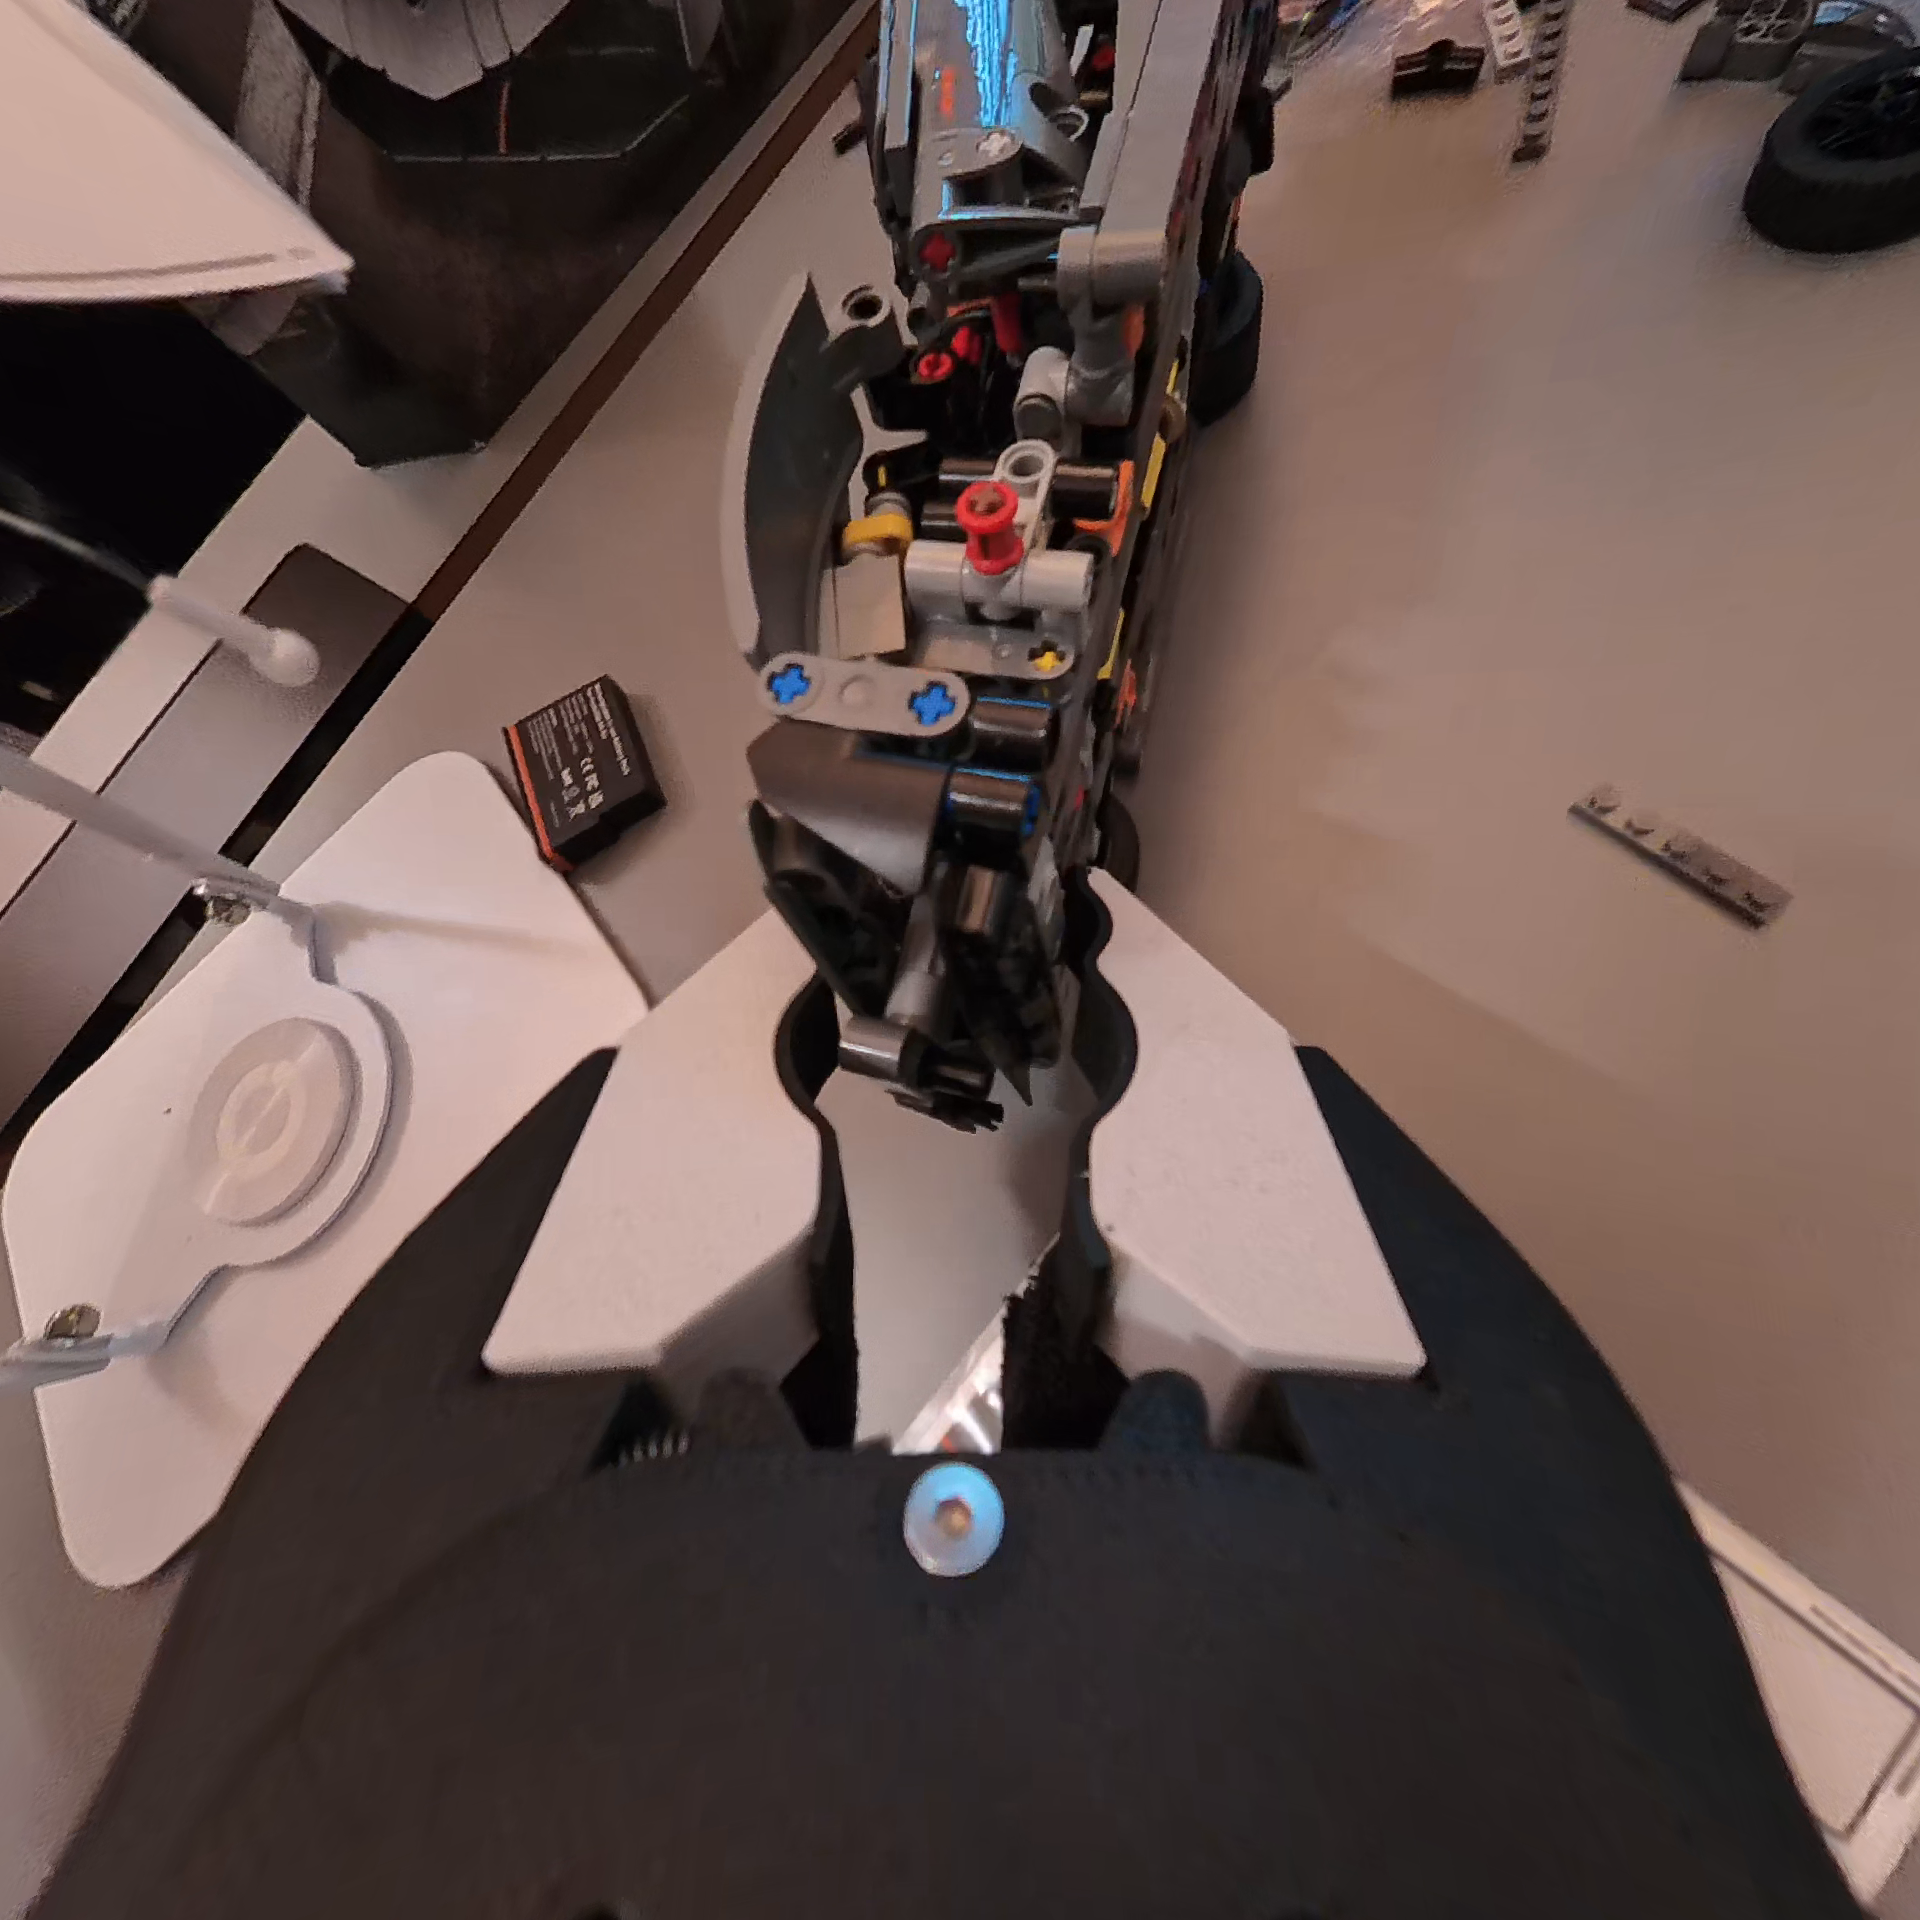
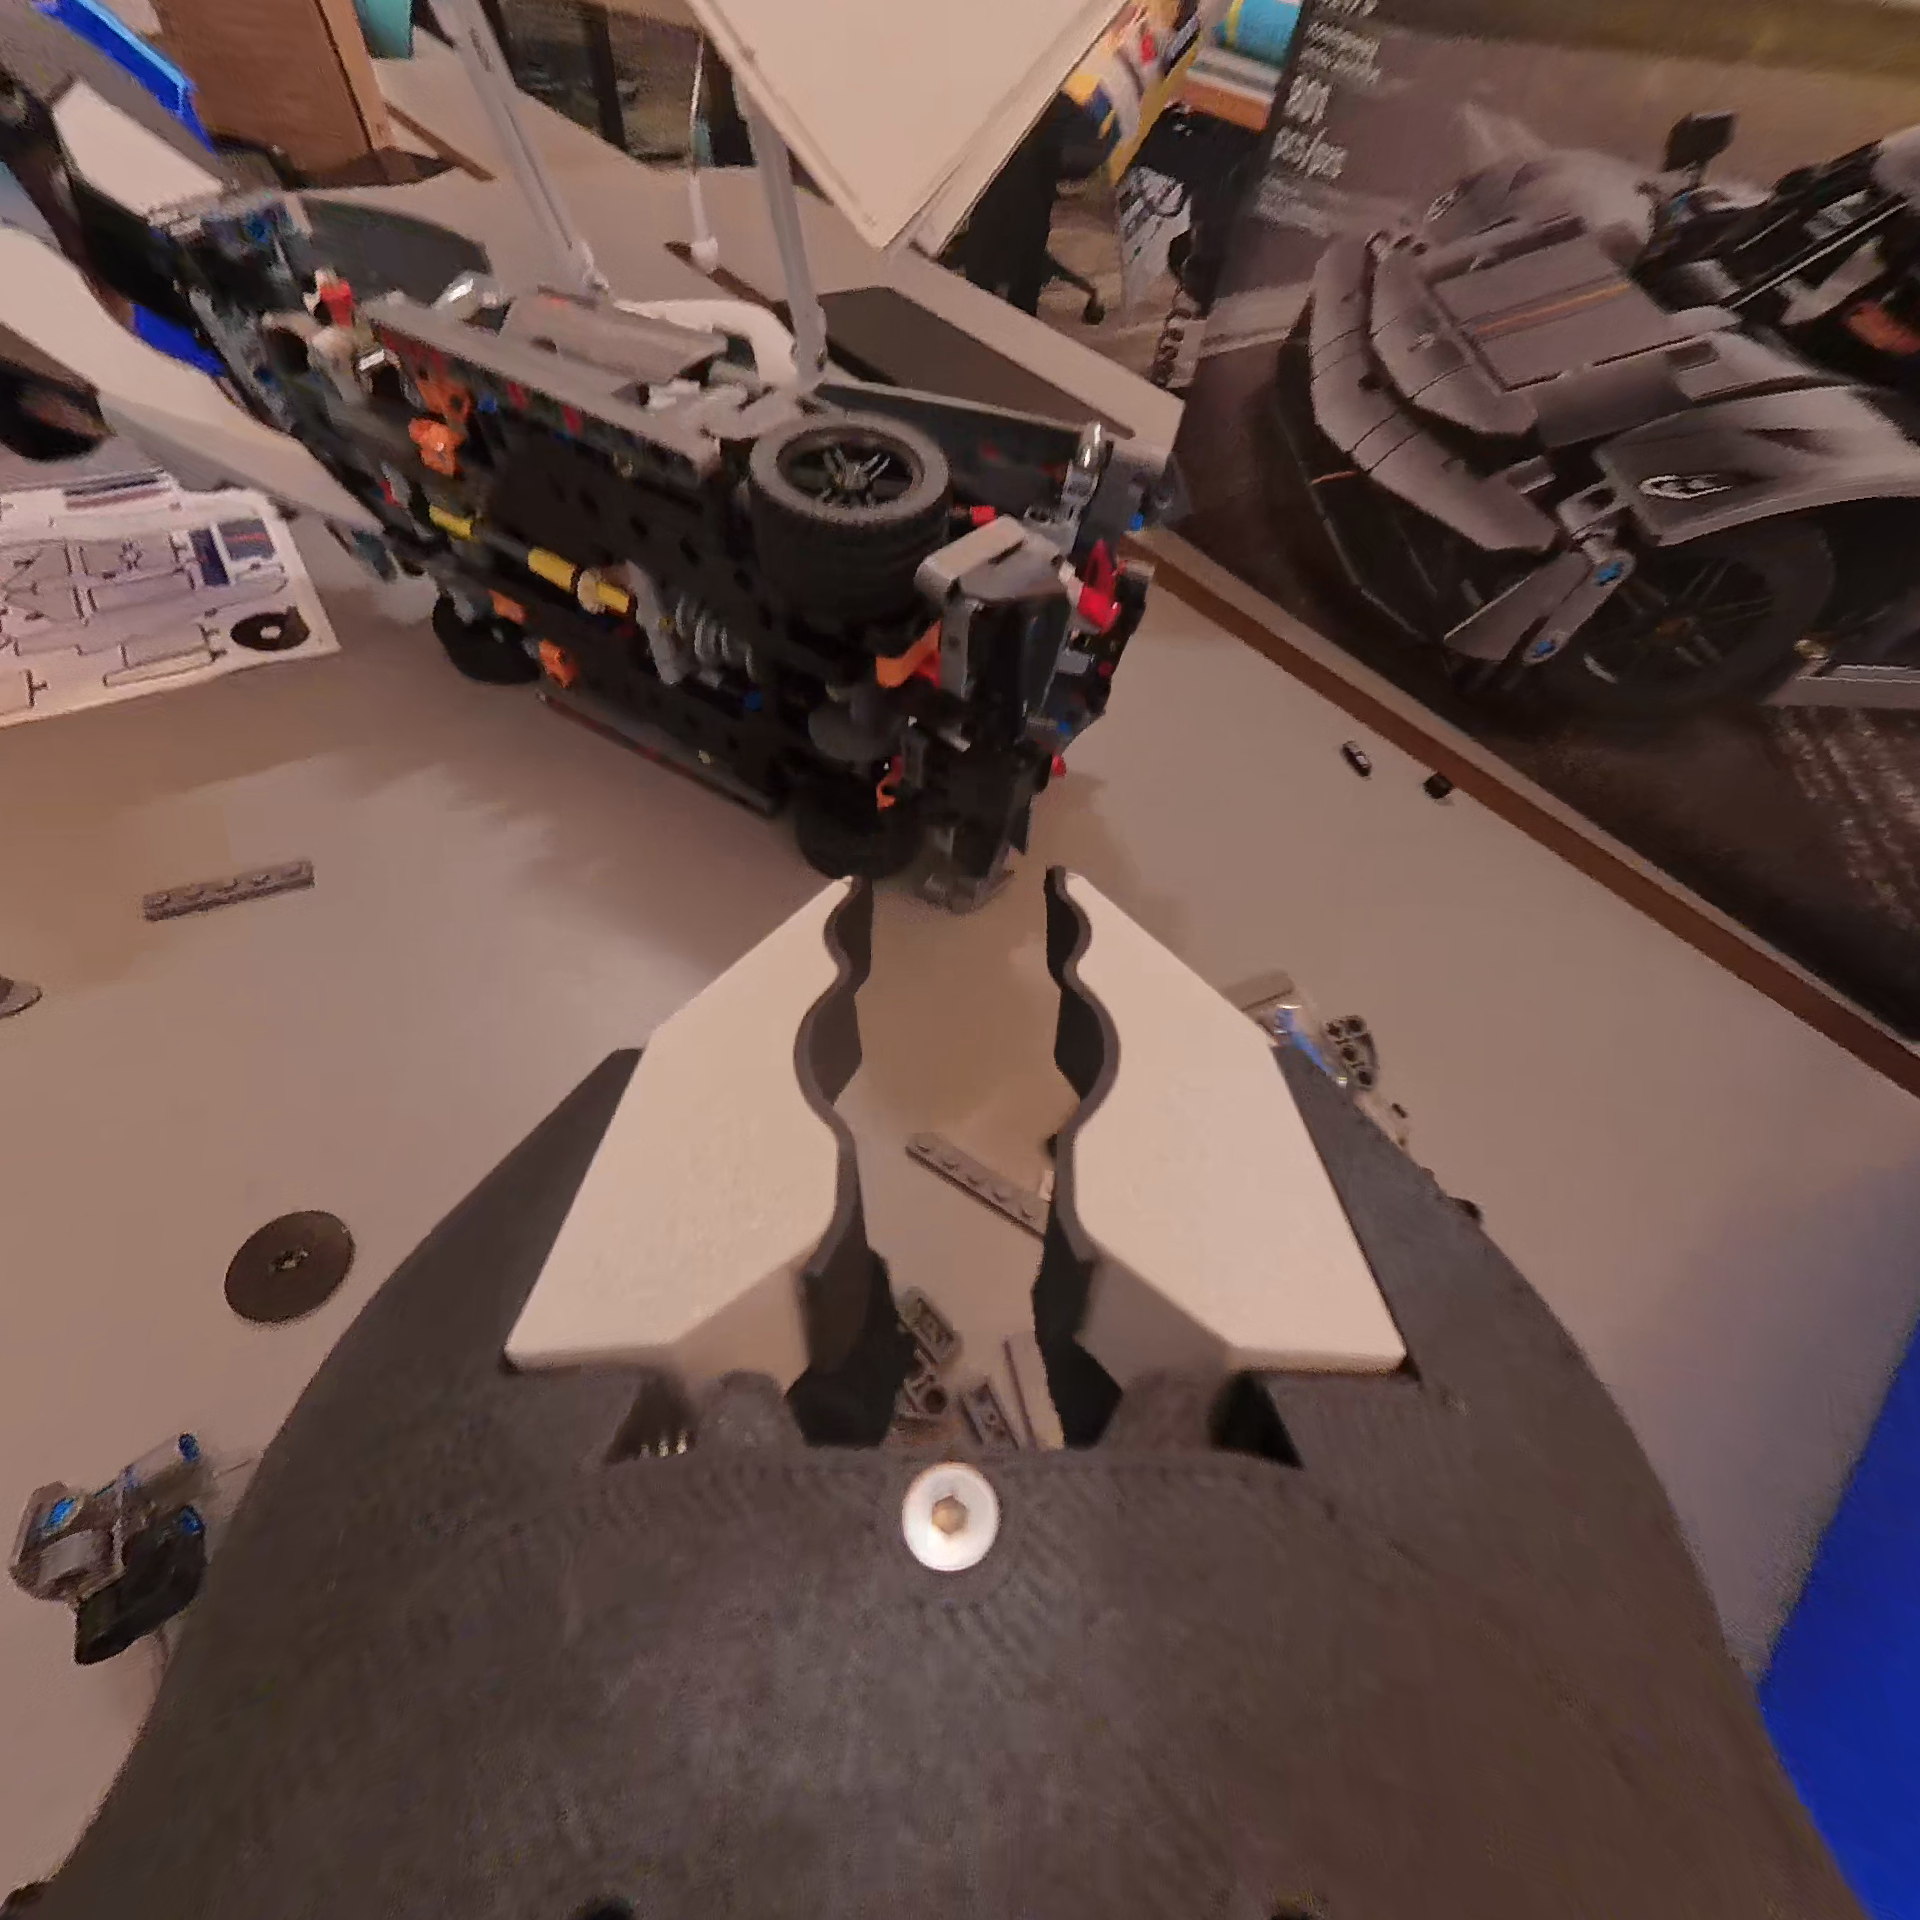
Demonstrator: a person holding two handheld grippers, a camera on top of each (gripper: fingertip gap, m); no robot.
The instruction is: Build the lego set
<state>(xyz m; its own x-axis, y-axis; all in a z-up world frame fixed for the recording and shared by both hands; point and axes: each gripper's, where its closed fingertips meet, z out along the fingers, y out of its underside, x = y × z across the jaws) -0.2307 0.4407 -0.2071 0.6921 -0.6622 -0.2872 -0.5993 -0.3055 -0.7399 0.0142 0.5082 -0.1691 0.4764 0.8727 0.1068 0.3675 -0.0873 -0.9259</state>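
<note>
Gripping one end of the half-built lego car [image 1: 966, 582], the left gripper [image 1: 951, 997] points forward and slightly down, its white fingers [image 1: 707, 1143] pinched on the dark parts at the car's near tip. The car stands tipped on its side on the pale table [image 1: 1455, 623], its length running straight away from that gripper. The right gripper [image 2: 951, 894] hovers low over the table with its jaws spread and nothing between them, its tips just short of the car's other end, beside a wheel [image 2: 847, 520]. A flat grey strip [image 2: 982, 1184] lies on the table under those fingers, and another [image 2: 229, 890] lies off to the side. The set's box [image 2: 1558, 416] stands behind the car, and the instruction sheet [image 2: 135, 592] lies near it.
</note>
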